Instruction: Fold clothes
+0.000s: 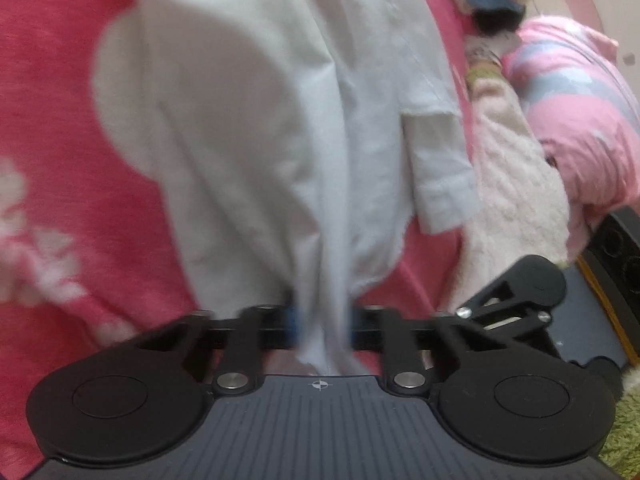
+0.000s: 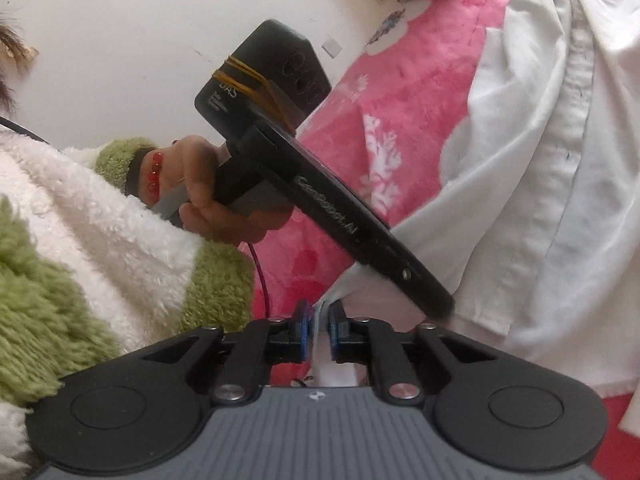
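White cloth is pinched in both nearly closed grippers, left [image 1: 322,326] and right [image 2: 318,330], each clamping an edge of the shirt [image 1: 248,128], which trails unfolded across the pink blanket [image 1: 52,92], so folding looks barely begun.

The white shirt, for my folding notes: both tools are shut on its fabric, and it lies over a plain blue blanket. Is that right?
Not quite. The blanket is pink with white flowers, not plain blue, as the right wrist view shows best. The rest holds: the left tool and the right tool are each shut on the white shirt.
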Demonstrator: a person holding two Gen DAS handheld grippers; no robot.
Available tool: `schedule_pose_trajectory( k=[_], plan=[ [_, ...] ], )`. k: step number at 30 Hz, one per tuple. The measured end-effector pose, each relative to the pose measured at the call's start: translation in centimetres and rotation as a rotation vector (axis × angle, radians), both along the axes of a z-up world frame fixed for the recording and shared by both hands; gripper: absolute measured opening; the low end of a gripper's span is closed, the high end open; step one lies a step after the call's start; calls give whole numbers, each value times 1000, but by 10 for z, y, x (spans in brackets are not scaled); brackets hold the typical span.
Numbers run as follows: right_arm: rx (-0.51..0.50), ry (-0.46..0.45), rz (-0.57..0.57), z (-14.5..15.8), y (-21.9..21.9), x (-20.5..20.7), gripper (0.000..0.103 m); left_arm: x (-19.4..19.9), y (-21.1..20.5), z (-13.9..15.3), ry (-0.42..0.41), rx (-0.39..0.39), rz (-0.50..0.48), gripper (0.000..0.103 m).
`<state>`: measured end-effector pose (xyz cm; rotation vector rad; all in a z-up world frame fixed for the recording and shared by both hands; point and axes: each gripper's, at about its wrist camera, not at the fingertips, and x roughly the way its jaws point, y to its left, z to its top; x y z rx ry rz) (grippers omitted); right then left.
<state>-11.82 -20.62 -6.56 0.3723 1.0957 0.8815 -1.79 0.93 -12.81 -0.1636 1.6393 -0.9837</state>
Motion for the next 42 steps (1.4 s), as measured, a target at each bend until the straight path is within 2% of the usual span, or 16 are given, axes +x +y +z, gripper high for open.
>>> schedule_pose_trajectory(
  k=[2, 4, 8, 15, 18, 20, 21, 24, 27, 30, 31, 34, 35, 38, 40, 42],
  plan=[
    [-13, 18, -13, 2, -5, 4, 24, 5, 13, 10, -45, 7, 43, 4],
    [-36, 70, -34, 0, -14, 12, 49, 16, 33, 28, -116, 9, 110, 4],
    [-25, 97, -119, -5, -39, 22, 49, 59, 96, 74, -296, 48, 334, 4],
    [10, 133, -267, -14, -88, 57, 51, 154, 212, 170, -687, 197, 787, 3],
    [3, 153, -288, -23, -110, 58, 51, 194, 225, 182, -867, 368, 925, 6],
    [3, 174, -291, -34, -118, 59, 51, 224, 223, 167, -920, 501, 981, 13],
    [1, 188, -292, -40, -116, 60, 51, 237, 220, 149, -880, 534, 984, 19],
    [-12, 229, -303, -54, -119, 59, 51, 277, 211, 94, -760, 633, 985, 30],
    [-18, 255, -324, -61, -116, 59, 51, 299, 201, 34, -632, 783, 877, 33],
    [-19, 260, -339, -59, -122, 58, 51, 298, 196, 4, -625, 916, 806, 42],
    [-19, 261, -338, -58, -124, 58, 52, 297, 195, 6, -662, 946, 804, 43],
    [-18, 259, -336, -57, -121, 61, 53, 293, 191, 18, -777, 1109, 785, 44],
    [-16, 257, -334, -59, -116, 64, 53, 291, 192, 26, -839, 1135, 794, 45],
    [-10, 253, -334, -61, -105, 68, 53, 288, 202, 52, -923, 1146, 876, 58],
    [-5, 252, -336, -61, -106, 65, 53, 285, 214, 65, -882, 1104, 986, 61],
    [0, 249, -337, -60, -107, 62, 53, 286, 233, 71, -783, 1033, 1101, 62]
  ],
)
